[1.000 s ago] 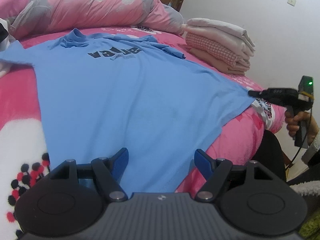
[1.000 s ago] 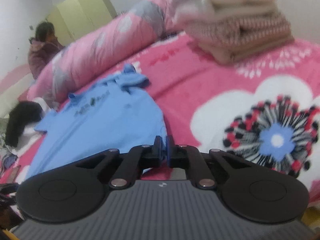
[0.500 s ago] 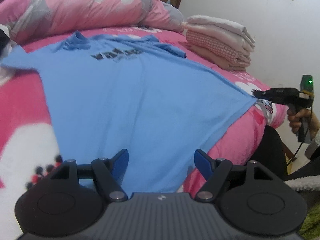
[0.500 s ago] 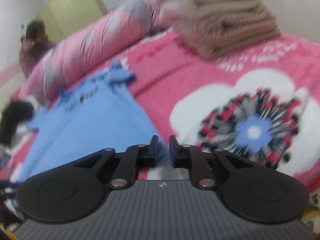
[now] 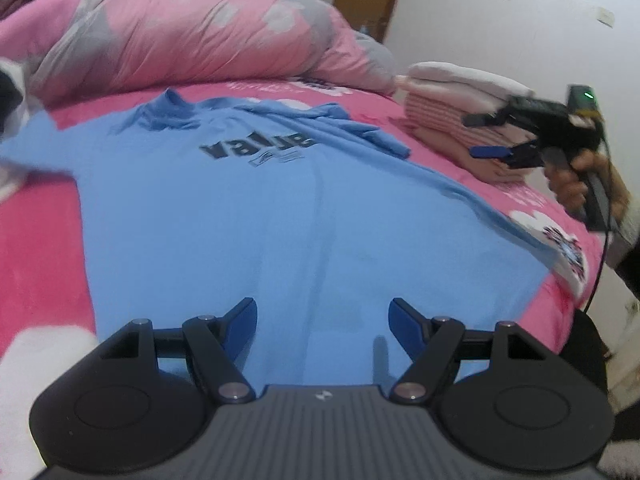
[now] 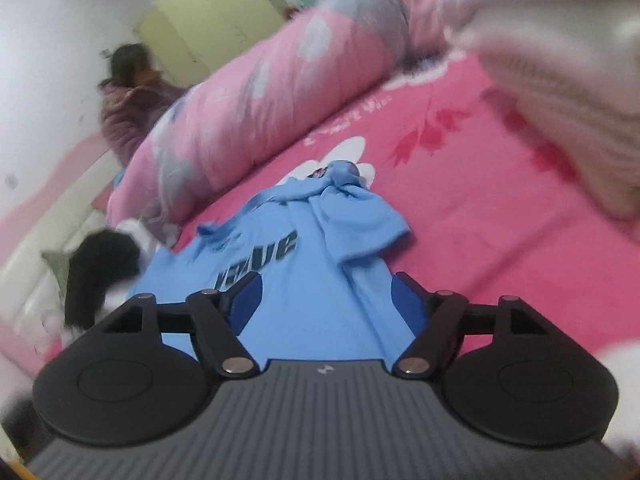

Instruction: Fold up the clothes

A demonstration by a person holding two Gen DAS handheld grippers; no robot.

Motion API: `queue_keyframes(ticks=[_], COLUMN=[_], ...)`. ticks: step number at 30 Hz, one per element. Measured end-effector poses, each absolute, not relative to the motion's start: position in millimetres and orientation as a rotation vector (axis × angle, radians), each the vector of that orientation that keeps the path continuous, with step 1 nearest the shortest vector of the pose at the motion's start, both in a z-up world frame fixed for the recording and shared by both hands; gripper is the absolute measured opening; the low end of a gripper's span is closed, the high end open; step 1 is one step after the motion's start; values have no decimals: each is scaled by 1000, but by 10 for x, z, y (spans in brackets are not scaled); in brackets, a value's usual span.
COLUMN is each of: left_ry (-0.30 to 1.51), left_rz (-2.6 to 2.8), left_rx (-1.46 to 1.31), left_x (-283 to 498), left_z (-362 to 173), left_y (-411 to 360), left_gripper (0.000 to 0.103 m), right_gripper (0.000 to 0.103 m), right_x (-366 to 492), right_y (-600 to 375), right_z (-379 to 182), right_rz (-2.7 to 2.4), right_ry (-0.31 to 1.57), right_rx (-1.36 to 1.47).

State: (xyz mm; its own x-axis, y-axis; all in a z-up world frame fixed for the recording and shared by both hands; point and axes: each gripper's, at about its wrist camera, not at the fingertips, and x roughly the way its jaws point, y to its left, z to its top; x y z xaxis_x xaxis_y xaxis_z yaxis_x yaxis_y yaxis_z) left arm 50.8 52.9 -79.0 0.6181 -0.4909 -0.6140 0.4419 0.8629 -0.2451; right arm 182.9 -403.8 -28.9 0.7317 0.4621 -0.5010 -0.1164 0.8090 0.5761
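Note:
A light blue T-shirt (image 5: 248, 208) with dark lettering lies spread flat on the pink flowered bed, collar far, hem near me. My left gripper (image 5: 322, 312) is open and empty just above the hem. My right gripper (image 6: 326, 292) is open and empty over the shirt's right side (image 6: 320, 280), below the crumpled right sleeve (image 6: 360, 216). It also shows in the left wrist view (image 5: 486, 136), held in the air above the bed's right part, jaws apart.
A rolled pink quilt (image 5: 180, 44) lies along the far side of the bed. A stack of folded pale clothes (image 5: 460, 120) sits at the far right. A black and white item (image 6: 100, 264) lies left of the shirt. A person (image 6: 128, 92) sits beyond the bed.
My right gripper has let go of the shirt's right hem corner, opened, and moved up and forward over the shirt's right side. The left gripper stays open above the hem.

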Motion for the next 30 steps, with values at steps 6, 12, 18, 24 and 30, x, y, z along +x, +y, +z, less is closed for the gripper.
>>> queue_keyframes(ticks=[6,12,18,24,30], left_ry=[710,686,680,684,688], left_rz=[-563,-593,-606,-606,-606], left_rx=[-132,-203,-222,-218,-211], left_x=[577,592,601,597,589], left_z=[-918,-997,-1018,-1011,-1007], left_y=[617,688,719,718,712], left_gripper=[78,83,84,83,83], right_gripper=[66,4,2,2,2], right_x=[2850,3180,3447,3824,4212], right_y=[-4130,-4054,-3987,-3761,-3775], right_z=[-800,-940,-383,-9,-215], right_rz=[243,228,165,64,-17], right_ry=[913,895,692,559,571], right_rx=[829,771,390,-67,-260])
